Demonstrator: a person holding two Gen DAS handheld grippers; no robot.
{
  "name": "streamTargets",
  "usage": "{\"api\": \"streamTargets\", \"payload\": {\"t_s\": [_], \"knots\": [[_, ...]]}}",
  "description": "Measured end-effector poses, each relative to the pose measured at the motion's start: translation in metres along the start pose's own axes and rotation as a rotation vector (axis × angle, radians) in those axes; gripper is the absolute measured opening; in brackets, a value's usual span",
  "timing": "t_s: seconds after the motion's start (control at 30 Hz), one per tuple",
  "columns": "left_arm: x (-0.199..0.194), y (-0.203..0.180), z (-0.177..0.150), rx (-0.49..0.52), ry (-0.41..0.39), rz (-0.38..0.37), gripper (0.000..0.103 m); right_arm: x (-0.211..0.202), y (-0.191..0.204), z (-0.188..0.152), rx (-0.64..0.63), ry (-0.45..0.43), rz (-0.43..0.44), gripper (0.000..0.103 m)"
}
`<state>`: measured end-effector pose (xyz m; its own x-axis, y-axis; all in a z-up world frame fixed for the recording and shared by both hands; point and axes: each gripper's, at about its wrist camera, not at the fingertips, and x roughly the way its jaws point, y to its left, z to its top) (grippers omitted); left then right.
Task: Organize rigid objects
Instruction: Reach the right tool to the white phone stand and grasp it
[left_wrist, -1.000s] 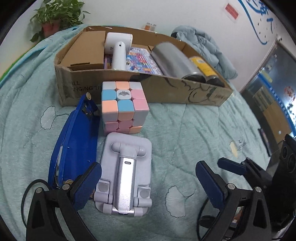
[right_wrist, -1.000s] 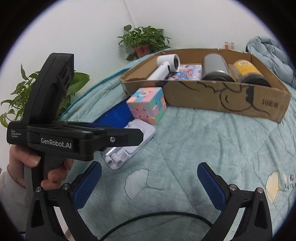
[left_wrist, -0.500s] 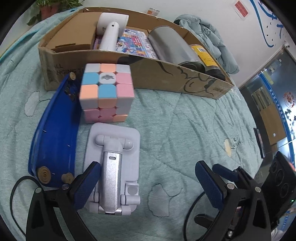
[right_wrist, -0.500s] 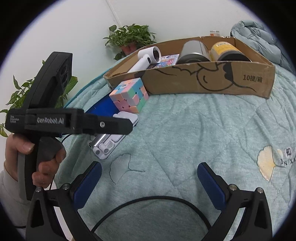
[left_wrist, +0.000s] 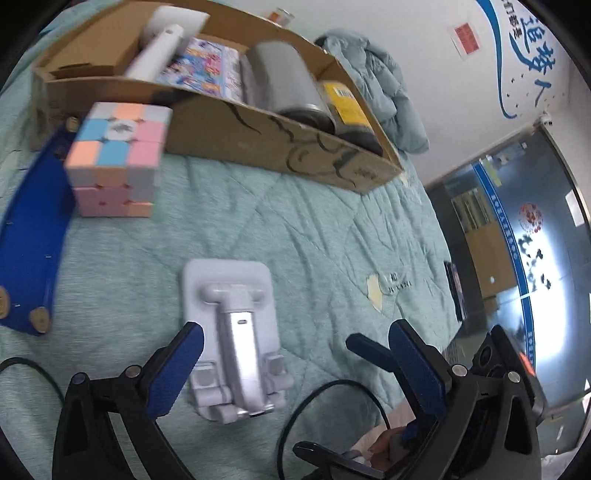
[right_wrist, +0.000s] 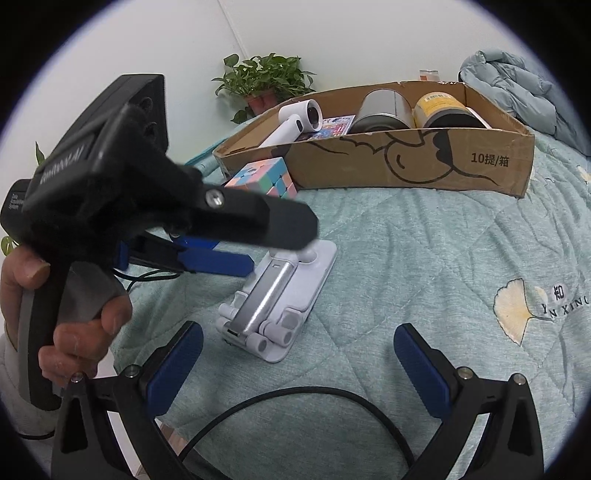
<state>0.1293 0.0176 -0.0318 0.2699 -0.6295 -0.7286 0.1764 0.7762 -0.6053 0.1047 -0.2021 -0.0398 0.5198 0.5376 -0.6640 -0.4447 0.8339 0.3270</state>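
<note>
My left gripper (left_wrist: 295, 365) is spread wide and holds nothing; its blue pads sit low over the green quilt (left_wrist: 332, 236); the folded phone stand (left_wrist: 236, 332) lies flat on the quilt just in front of it, nearer the left pad than the right one. My right gripper (right_wrist: 295, 365) is spread wide too and holds nothing; the phone stand (right_wrist: 280, 291) lies just ahead of it, a bit to the left. The pastel puzzle cube (left_wrist: 118, 158) sits on the quilt farther back, right by the cardboard box (left_wrist: 258, 140); a blue curved toy piece (left_wrist: 33, 236) lies beside the cube. In the box I see a white hair dryer (right_wrist: 295, 122), a grey can (right_wrist: 380, 107) and a yellow can (right_wrist: 443, 107) lying side by side.
</note>
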Motion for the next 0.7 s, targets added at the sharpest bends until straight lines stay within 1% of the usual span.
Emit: {"api": "streamTargets", "payload": {"t_s": [0.07, 0.13, 0.17, 0.23, 0.27, 0.3, 0.33, 0.4, 0.47, 0.5, 0.57, 0.6, 0.63, 0.67, 0.7], "knots": [[-0.007, 0.011, 0.0, -0.023, -0.015, 0.02, 0.1, 0.004, 0.006, 0.0, -0.008, -0.006, -0.005, 0.103], [-0.008, 0.019, -0.001, -0.037, -0.01, 0.03, 0.1, 0.011, 0.014, 0.0, -0.016, -0.006, -0.008, 0.103], [-0.008, 0.023, -0.003, -0.037, -0.001, 0.026, 0.098, 0.015, 0.018, 0.0, -0.022, -0.005, -0.009, 0.103], [0.003, 0.024, -0.005, -0.028, 0.041, -0.003, 0.091, 0.022, 0.028, -0.001, -0.045, -0.011, -0.024, 0.102], [0.008, 0.026, -0.005, -0.019, 0.06, -0.001, 0.083, 0.024, 0.031, -0.001, -0.058, -0.019, -0.041, 0.102], [0.01, 0.027, -0.005, -0.002, 0.064, 0.022, 0.074, 0.025, 0.035, -0.001, -0.071, -0.031, -0.054, 0.102], [0.012, 0.029, -0.005, -0.006, 0.07, 0.021, 0.073, 0.026, 0.037, -0.002, -0.082, -0.052, -0.071, 0.102], [0.011, 0.033, -0.005, -0.029, 0.069, -0.013, 0.072, 0.026, 0.039, -0.003, -0.088, -0.06, -0.095, 0.102], [0.012, 0.033, -0.005, -0.015, 0.083, -0.02, 0.071, 0.027, 0.04, -0.004, -0.085, -0.06, -0.091, 0.099], [0.013, 0.032, -0.006, -0.01, 0.09, -0.025, 0.071, 0.028, 0.04, -0.004, -0.088, -0.057, -0.094, 0.095], [0.015, 0.031, -0.008, -0.008, 0.113, -0.058, 0.07, 0.031, 0.038, -0.005, -0.08, -0.048, -0.102, 0.092], [0.017, 0.03, -0.009, -0.007, 0.125, -0.07, 0.066, 0.032, 0.037, -0.004, -0.072, -0.043, -0.103, 0.091], [0.02, 0.029, -0.011, -0.002, 0.136, -0.078, 0.064, 0.033, 0.035, -0.005, -0.067, -0.035, -0.108, 0.088], [0.023, 0.028, -0.013, 0.007, 0.139, -0.085, 0.062, 0.034, 0.034, -0.006, -0.067, -0.027, -0.117, 0.087], [0.024, 0.026, -0.014, 0.006, 0.136, -0.088, 0.061, 0.035, 0.032, -0.007, -0.071, -0.02, -0.144, 0.083]]}}
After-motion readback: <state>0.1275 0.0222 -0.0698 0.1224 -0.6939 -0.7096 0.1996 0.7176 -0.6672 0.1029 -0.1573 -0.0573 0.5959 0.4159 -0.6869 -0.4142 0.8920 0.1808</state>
